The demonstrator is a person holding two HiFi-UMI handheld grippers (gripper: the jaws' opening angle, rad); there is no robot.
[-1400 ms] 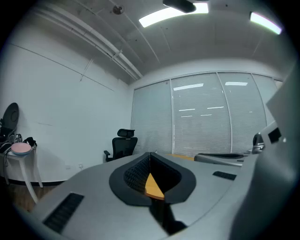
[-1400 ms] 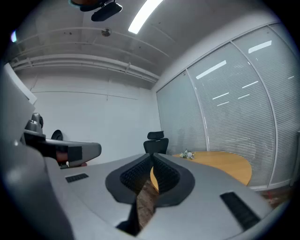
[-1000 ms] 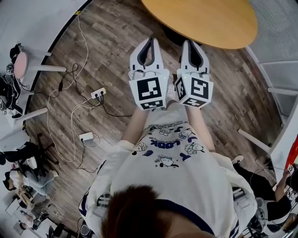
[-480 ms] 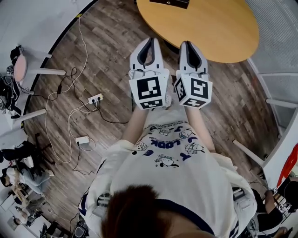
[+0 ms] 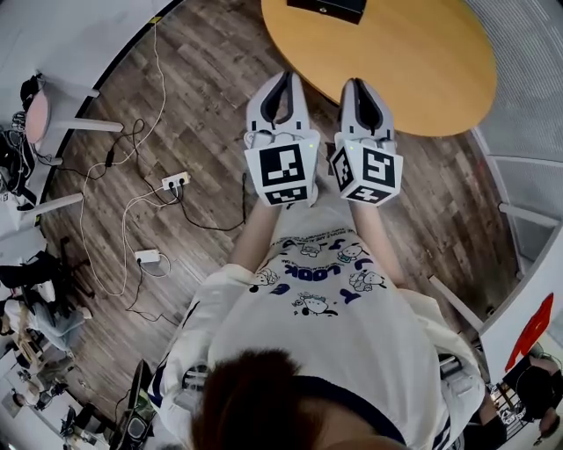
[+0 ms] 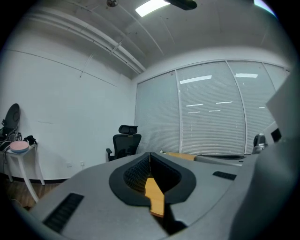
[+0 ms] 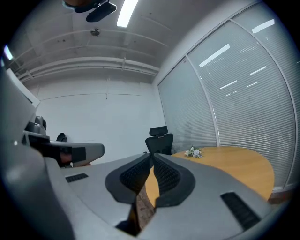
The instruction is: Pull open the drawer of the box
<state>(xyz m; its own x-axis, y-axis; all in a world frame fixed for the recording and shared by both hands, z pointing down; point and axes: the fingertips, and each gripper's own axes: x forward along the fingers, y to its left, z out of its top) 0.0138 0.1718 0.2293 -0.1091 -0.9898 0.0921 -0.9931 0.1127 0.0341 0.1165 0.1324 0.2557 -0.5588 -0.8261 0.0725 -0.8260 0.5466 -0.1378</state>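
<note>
You are holding the left gripper (image 5: pixel 284 81) and the right gripper (image 5: pixel 359 85) side by side over the near edge of the round wooden table (image 5: pixel 422 61). Both have their jaws closed on nothing. The dark box (image 5: pixel 325 7) is sitting well apart at the table's far side, so the drawer pull is not yet begun.

Office: round wooden table (image 5: pixel 400 66), swivel chair (image 6: pixel 125 143), slatted blinds (image 6: pixel 211 117).

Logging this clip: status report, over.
Left hand-held gripper and right hand-held gripper shut, empty, at near edge of round table. Black box far across it, untouched, drawer unreadable. Nothing seen between.
</note>
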